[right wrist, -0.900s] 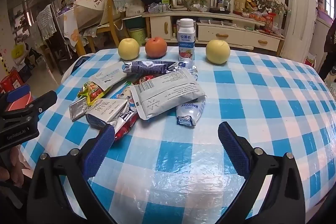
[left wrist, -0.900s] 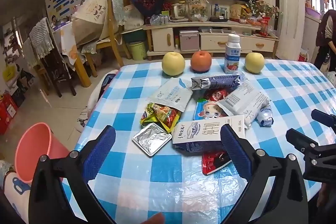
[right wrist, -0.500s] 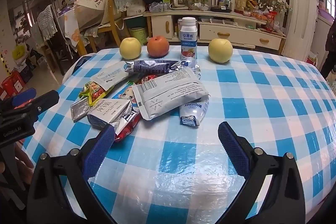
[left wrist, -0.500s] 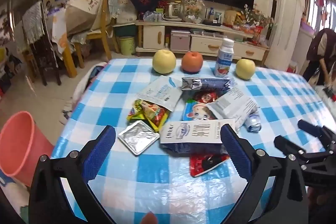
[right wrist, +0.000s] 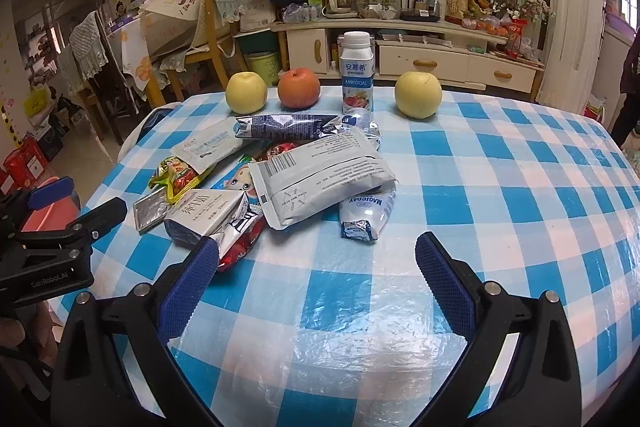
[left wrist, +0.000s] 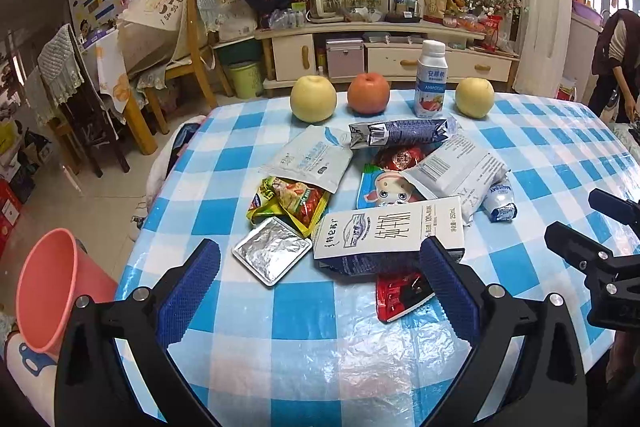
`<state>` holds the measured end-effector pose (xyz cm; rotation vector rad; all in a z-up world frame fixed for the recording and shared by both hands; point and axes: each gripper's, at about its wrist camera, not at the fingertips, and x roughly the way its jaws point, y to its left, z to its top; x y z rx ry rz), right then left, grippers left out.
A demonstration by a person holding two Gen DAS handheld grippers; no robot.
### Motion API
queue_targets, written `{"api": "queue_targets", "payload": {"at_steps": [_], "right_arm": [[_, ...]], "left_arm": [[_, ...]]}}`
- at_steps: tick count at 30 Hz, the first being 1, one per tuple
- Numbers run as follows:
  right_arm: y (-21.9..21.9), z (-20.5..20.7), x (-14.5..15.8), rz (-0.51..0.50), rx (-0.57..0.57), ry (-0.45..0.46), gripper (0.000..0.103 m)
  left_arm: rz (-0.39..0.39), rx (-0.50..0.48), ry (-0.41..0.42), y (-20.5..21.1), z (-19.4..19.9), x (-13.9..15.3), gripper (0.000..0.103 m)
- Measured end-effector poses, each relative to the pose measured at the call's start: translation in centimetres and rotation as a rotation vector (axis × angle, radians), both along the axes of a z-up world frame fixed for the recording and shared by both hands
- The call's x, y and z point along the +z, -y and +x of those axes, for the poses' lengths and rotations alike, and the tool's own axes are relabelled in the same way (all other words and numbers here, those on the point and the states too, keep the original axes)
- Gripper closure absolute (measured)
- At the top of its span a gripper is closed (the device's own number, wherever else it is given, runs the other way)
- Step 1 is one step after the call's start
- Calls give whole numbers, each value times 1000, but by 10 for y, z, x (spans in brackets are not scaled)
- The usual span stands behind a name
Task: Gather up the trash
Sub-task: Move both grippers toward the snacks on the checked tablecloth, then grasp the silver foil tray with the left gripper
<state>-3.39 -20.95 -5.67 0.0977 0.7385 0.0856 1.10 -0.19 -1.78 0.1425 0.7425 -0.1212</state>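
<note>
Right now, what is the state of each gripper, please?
Left gripper: open, holding nothing.
Right gripper: open, holding nothing.

Bare near tablecloth (right wrist: 360,307); wrapper heap (right wrist: 320,175) blocks beyond

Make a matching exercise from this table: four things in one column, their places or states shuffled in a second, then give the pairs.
Things:
1. milk carton
2. yogurt bottle
3. foil tray
4. pink bin

Places or states:
A. upright between the orange fruit and a yellow one
B. on the floor beside the table
C. lying flat, printed side up, over a red wrapper
D. empty and shiny, at the near left edge of the litter pile

Pairs: 1-C, 2-A, 3-D, 4-B
</note>
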Motion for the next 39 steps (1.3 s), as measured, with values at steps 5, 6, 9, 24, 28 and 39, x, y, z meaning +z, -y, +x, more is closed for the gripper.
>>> {"api": "queue_targets", "payload": {"at_steps": [5, 6, 9, 24, 28, 39], "right_arm": [[6, 4, -1, 3, -10, -9, 4], [6, 4, -1, 5, -10, -8, 4], [7, 5, -1, -1, -10, -3, 4], [16, 32, 1, -58, 29, 22, 4], [23, 36, -5, -9, 38, 33, 4], [19, 44, -20, 39, 115, 32, 4]], "left_arm": [[-8, 25, -2, -3, 3, -1, 4], [-16, 25, -12, -5, 4, -2, 4], [-30, 28, -34, -7, 6, -5, 4], [-80, 39, -58, -24, 28, -10, 4], [-124, 47, -86, -33, 38, -15, 4], [-138, 72, -146, -42, 83, -54, 4]]}}
